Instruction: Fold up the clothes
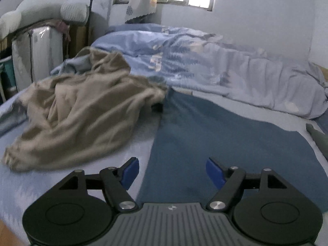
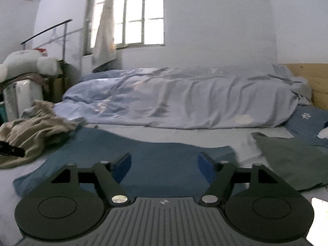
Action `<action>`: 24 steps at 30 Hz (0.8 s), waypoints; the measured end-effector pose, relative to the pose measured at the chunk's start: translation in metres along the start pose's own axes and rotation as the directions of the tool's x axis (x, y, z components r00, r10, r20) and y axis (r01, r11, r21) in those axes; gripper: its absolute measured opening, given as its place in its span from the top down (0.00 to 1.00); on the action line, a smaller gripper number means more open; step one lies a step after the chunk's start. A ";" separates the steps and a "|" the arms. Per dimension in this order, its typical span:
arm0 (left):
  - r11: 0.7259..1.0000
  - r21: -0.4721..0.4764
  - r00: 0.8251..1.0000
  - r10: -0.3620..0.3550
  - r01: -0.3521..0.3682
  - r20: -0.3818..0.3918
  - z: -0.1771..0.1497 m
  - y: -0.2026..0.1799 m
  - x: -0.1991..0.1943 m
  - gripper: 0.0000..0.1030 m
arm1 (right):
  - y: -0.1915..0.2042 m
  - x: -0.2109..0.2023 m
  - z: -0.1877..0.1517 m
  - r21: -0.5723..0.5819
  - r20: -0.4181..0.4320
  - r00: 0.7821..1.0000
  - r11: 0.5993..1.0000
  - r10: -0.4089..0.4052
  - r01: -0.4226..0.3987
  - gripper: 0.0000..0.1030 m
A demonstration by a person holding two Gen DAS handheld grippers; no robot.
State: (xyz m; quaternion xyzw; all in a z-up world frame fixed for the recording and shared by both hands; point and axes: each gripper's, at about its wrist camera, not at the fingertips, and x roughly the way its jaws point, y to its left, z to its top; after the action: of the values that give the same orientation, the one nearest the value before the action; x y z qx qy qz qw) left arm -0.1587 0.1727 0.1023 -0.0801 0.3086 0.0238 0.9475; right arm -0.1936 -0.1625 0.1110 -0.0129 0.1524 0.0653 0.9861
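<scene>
Bed (image 1: 61, 184) blurred — green garment (image 1: 316, 141) cut off.

Far beyond the fingers: rumpled pale-blue duvet (image 2: 180, 100) heaped across the bed (image 2: 168, 135), bright window (image 2: 143, 14) above it with a tied-back curtain (image 2: 105, 24). Off beyond the left finger: white plush toy (image 2: 26, 61) atop a wrapped stack. Beyond the right finger: wooden headboard (image 2: 311, 78), blue flowered pillow (image 2: 307, 119).

No readable text, label or number anywhere.
</scene>
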 end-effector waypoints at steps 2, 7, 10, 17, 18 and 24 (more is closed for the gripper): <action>1.000 -0.008 1.000 0.009 -0.009 -0.014 -0.013 0.000 -0.004 0.29 | 0.014 -0.006 -0.009 -0.021 0.006 1.000 1.000 0.008 -0.008 0.13; 0.998 0.030 0.998 0.048 -0.048 -0.031 -0.042 -0.004 -0.011 0.29 | 0.037 -0.004 -0.024 -0.035 -0.030 0.999 0.998 0.046 -0.047 0.00; 0.996 0.056 0.997 0.070 -0.067 -0.039 -0.052 -0.008 -0.011 0.29 | 0.044 0.002 -0.031 -0.028 -0.061 0.997 0.999 0.041 -0.043 0.00; 1.000 0.017 0.998 0.025 -0.024 -0.066 -0.062 -0.015 -0.004 0.29 | 0.058 0.016 -0.041 -0.032 -0.096 0.993 0.997 0.071 -0.074 0.00; 1.000 0.000 0.997 0.017 -0.017 -0.071 -0.064 -0.013 -0.003 0.29 | 0.062 0.017 -0.042 -0.046 -0.097 0.992 0.996 0.078 -0.082 0.00; 0.976 -0.209 0.991 -0.089 0.067 -0.098 -0.073 0.011 -0.002 0.29 | 0.081 0.018 -0.049 -0.139 -0.085 0.989 0.981 0.124 -0.135 0.00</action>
State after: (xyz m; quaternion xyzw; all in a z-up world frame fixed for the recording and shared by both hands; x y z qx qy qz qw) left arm -0.2035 0.1719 0.0436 -0.1909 0.3515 0.0139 0.9164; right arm -0.2018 -0.0822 0.0582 -0.0768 0.1851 0.1396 0.9697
